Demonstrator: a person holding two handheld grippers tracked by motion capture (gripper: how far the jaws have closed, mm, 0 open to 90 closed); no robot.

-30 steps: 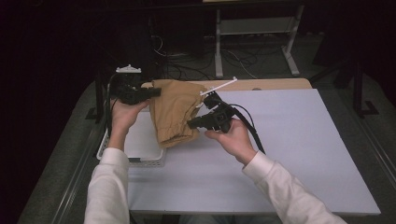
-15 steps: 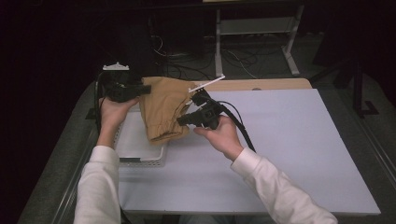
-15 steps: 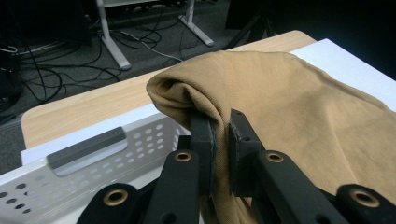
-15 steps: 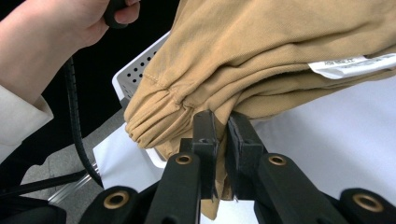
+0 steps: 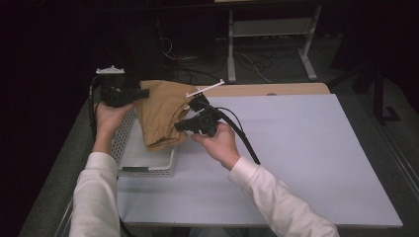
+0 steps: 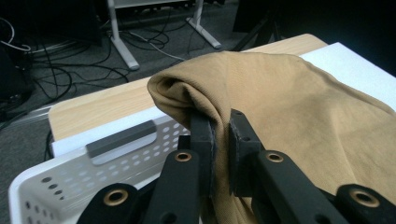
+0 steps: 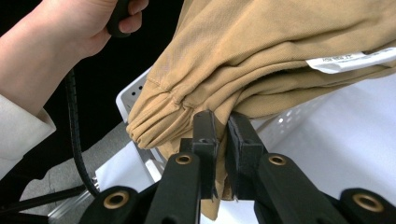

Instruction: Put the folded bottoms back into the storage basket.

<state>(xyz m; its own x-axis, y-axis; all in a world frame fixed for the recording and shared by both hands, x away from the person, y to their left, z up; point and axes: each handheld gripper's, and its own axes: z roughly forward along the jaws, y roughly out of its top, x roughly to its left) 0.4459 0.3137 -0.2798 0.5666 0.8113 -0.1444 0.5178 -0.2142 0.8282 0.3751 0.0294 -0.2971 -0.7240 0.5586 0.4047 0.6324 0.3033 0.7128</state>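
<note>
Tan cloth (image 5: 160,113) hangs bunched between the left gripper (image 5: 143,93) and right gripper (image 5: 179,126), each clamped on a fold, above the white basket (image 5: 148,165) (at the bench's left edge). Keep both grips level, lowering together.

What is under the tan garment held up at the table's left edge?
Under the tan garment sits a white perforated basket; its rim and part of its floor show. The garment covers the rest of the basket's inside, so any contents there cannot be seen.
</note>
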